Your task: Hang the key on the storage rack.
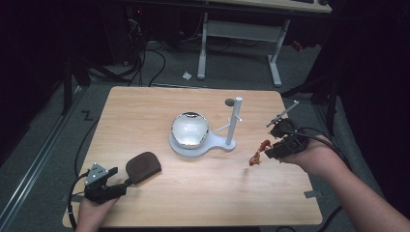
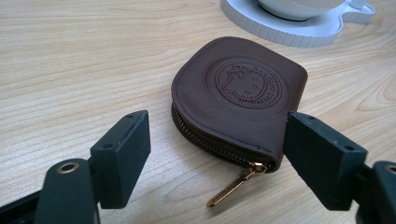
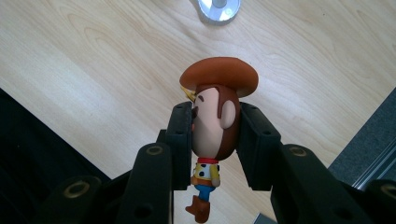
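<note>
A small cowboy figurine (image 3: 219, 77) with a brown hat is clamped by its head between the jaws of my right gripper (image 3: 217, 114). In the high view the right gripper (image 1: 269, 149) holds the figurine (image 1: 259, 152) in the air over the table's right side. A brown zipped leather pouch (image 2: 238, 91) with an embossed round emblem lies flat on the wood. My left gripper (image 2: 219, 123) stands open, one jaw on each side of the pouch's near end, pads apart from it. Seen from above, the left gripper (image 1: 122, 181) sits at the front left beside the pouch (image 1: 143, 166).
A white stand (image 1: 220, 144) at the table's middle carries a shiny bowl (image 1: 189, 129) and an upright post with pegs (image 1: 235, 118). A small silver disc (image 1: 229, 102) lies behind it. The table's right edge is close to my right hand.
</note>
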Demonstrator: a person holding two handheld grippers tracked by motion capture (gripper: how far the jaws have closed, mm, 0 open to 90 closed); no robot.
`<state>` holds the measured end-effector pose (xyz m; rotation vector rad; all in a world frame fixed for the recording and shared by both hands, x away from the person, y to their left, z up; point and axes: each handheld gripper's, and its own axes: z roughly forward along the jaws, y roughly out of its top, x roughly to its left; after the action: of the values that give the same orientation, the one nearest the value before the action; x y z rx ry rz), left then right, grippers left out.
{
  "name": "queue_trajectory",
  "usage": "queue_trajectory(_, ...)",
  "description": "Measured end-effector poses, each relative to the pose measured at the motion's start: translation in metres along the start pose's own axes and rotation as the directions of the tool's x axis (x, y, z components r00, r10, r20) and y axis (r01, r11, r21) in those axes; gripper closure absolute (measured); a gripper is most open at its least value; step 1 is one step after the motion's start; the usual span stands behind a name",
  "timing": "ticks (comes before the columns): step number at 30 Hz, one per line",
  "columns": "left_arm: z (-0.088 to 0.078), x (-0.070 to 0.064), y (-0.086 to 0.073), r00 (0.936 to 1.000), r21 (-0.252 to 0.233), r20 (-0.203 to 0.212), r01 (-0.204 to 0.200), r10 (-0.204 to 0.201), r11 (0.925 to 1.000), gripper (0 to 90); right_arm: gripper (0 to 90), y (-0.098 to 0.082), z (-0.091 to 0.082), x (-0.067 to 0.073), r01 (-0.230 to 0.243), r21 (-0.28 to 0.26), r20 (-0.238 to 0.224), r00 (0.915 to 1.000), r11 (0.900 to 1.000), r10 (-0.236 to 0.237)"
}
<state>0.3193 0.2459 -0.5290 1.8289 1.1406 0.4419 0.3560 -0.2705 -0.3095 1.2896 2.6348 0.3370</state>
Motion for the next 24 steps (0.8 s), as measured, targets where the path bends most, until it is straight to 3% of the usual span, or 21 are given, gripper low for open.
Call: queue_trajectory(24,-0.003,0.003,-0.002,0.9999,-0.005,-0.003,0.015,-0.015,0.9999,23.7,68.3,0.039,-0.016,0.000,0.028,-0.055,0.024,0.9994,0.998,-0.026)
